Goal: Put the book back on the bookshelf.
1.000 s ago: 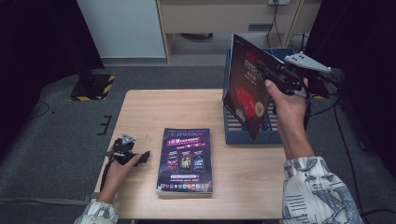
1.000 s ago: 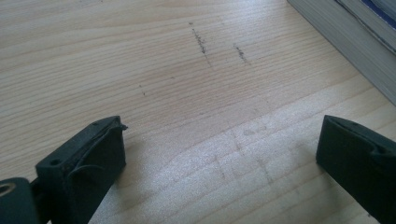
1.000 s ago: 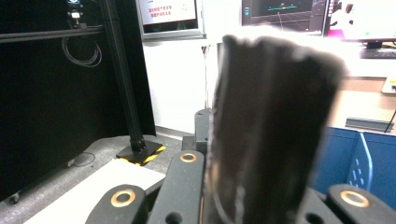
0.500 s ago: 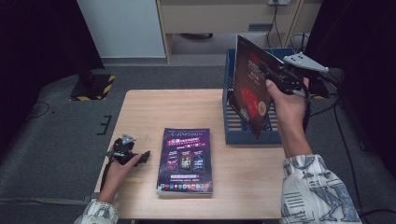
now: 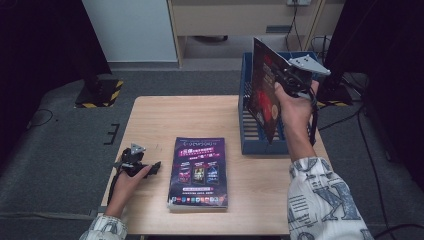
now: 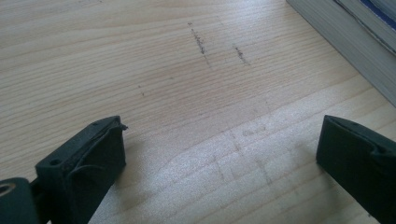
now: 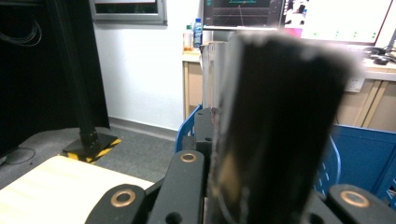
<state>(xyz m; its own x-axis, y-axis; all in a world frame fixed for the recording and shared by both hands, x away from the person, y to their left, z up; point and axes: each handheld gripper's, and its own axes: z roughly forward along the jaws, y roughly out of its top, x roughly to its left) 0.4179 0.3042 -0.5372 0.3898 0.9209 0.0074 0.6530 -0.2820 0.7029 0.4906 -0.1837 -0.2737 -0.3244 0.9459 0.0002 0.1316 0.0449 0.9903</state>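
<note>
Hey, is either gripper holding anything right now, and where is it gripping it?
The right gripper clamps a magazine by its edge, upright over the blue basket. The left gripper holds nothing.

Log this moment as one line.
right gripper: shut on magazine, upright over blue basket | left gripper: open, on table | stack: flat

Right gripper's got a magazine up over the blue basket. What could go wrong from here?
1. The right gripper pinches the magazine at one edge only; held upright over the blue basket, it could sag or slip.
2. Its lower corner may catch the basket's wall.
3. The left gripper, open, lies near the stack of magazines; it could nudge it.
</note>
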